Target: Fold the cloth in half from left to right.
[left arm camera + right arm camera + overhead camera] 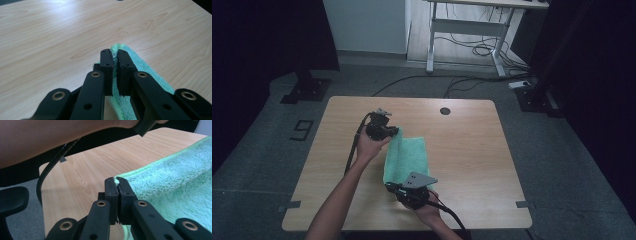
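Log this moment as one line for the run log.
left gripper: shut on green towel, far corner | right gripper: shut on green towel, near corner | towel: partly folded on wooden table | step: fold underway

A folded, fluffy green towel (406, 160) lies mid-way on the pale wooden bench (472, 150); the left gripper (393, 133) pinches its far corner, the right gripper (398, 187) its near edge.

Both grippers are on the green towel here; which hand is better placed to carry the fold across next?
Probably the left. The left gripper pinches the green towel at its far corner, already lifted and curled over; the right gripper clamps the near corner low by the table edge.
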`<state>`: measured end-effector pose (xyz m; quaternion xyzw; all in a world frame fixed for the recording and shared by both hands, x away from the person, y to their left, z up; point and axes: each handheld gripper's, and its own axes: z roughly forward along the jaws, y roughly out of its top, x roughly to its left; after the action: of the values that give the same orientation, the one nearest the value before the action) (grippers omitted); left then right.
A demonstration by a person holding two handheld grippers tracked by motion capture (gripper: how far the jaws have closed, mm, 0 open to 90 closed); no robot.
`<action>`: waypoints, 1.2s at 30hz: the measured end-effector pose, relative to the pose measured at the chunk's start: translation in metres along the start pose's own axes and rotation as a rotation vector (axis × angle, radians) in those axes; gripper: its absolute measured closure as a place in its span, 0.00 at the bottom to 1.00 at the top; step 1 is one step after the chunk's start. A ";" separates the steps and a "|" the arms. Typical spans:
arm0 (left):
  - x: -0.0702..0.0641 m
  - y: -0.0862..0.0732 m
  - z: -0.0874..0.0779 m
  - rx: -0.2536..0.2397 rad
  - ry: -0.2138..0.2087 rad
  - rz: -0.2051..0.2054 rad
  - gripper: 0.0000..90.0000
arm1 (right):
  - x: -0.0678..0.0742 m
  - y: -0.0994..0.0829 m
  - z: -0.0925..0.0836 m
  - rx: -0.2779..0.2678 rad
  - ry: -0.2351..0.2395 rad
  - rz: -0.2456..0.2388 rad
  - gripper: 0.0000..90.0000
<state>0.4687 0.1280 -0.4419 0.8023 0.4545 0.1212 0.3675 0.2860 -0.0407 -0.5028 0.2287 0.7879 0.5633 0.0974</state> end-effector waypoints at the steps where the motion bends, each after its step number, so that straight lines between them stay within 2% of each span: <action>1: 0.000 0.001 0.002 0.003 0.000 -0.002 0.94 | -0.001 0.000 -0.002 -0.003 -0.004 0.000 0.97; 8: 0.000 0.003 0.019 0.025 0.009 -0.018 0.93 | -0.010 -0.005 -0.013 -0.010 -0.039 0.027 0.97; 22: -0.003 0.000 0.046 0.050 0.020 -0.025 0.92 | -0.028 -0.022 -0.024 0.029 -0.094 0.074 0.96; 28: -0.010 0.002 0.057 0.047 0.009 -0.018 0.91 | -0.033 -0.029 -0.030 0.044 -0.116 0.087 0.96; 36: -0.023 0.004 0.078 0.071 -0.011 0.000 0.91 | -0.045 -0.041 -0.040 0.065 -0.144 0.108 0.96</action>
<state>0.4994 0.0705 -0.4909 0.8155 0.4565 0.1005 0.3412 0.2984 -0.1065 -0.5314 0.3140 0.7831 0.5242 0.1158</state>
